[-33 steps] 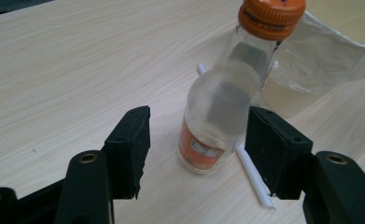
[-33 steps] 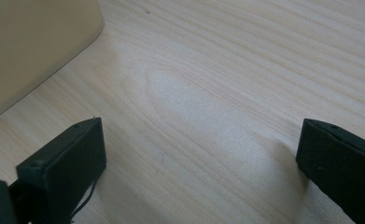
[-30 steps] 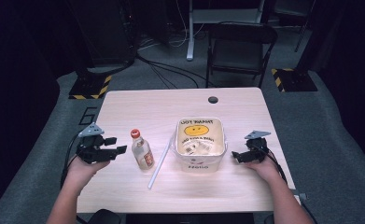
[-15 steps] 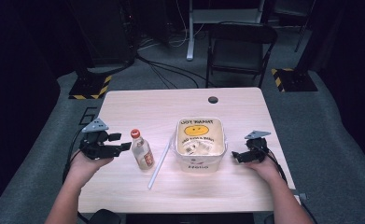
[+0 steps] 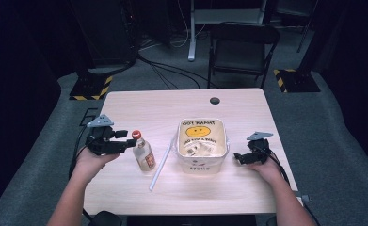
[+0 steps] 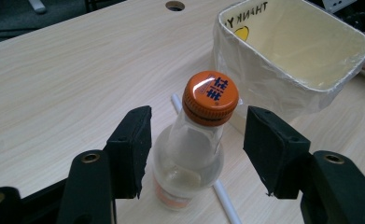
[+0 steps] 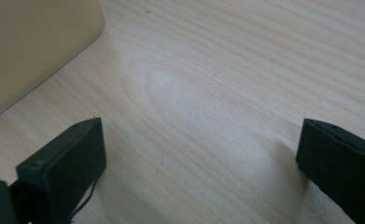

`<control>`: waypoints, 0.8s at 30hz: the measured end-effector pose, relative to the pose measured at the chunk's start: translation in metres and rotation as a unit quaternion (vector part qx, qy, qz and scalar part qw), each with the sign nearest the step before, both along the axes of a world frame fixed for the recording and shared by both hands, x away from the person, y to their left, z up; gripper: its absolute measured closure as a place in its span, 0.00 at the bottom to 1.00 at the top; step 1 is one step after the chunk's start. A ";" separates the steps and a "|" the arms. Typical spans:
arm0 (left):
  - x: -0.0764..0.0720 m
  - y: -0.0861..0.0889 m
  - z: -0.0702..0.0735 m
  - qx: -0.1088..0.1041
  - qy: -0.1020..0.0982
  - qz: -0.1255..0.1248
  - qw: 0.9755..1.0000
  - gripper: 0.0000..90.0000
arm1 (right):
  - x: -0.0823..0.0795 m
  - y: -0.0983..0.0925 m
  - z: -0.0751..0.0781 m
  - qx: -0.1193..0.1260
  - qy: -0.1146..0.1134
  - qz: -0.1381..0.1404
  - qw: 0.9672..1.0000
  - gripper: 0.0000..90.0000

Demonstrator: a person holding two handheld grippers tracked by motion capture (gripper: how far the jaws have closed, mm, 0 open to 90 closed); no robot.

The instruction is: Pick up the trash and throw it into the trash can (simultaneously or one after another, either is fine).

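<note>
The left hand-held gripper (image 6: 196, 154) has just been closing a little, its jaws either side of the orange-capped bottle (image 6: 192, 154) but not touching, lined up for a grasp. The right hand-held gripper (image 7: 201, 163) rests open on the worktop (image 7: 227, 70) beside the tub (image 5: 201, 143).

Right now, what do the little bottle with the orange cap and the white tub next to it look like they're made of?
The small clear bottle looks like glass or hard clear plastic: see-through and glossy; which one I can't tell. Its orange ridged cap looks like plastic with a shiny printed top. The cream square tub seems to be matte paper or thin plastic, with crinkly clear film wrapped around its outside.
</note>
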State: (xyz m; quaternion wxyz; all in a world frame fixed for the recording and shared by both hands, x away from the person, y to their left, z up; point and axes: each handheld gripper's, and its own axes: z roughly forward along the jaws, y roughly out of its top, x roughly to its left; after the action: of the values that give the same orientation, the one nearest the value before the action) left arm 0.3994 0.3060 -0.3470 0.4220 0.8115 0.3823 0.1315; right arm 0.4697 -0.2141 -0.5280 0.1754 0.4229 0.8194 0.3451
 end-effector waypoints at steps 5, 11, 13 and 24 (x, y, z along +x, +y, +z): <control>0.003 -0.005 -0.001 0.002 0.001 -0.003 1.000 0.47 | 0.000 0.000 0.000 0.000 0.000 0.000 1.000 0.01; 0.007 -0.013 -0.004 0.000 -0.006 -0.006 1.000 0.50 | 0.000 0.000 0.000 0.000 0.000 0.000 1.000 0.01; 0.009 -0.015 -0.005 0.001 -0.006 -0.007 1.000 0.51 | 0.000 0.000 0.000 0.000 0.000 0.001 1.000 0.01; 0.015 -0.020 -0.010 0.009 -0.007 0.000 1.000 0.60 | 0.000 0.000 0.000 0.000 0.000 0.002 1.000 0.01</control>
State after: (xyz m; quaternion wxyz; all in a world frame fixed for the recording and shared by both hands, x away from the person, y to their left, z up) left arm 0.4147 0.2858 -0.3574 0.4172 0.8144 0.3780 0.1407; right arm 0.4698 -0.2144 -0.5279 0.1745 0.4215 0.8202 0.3452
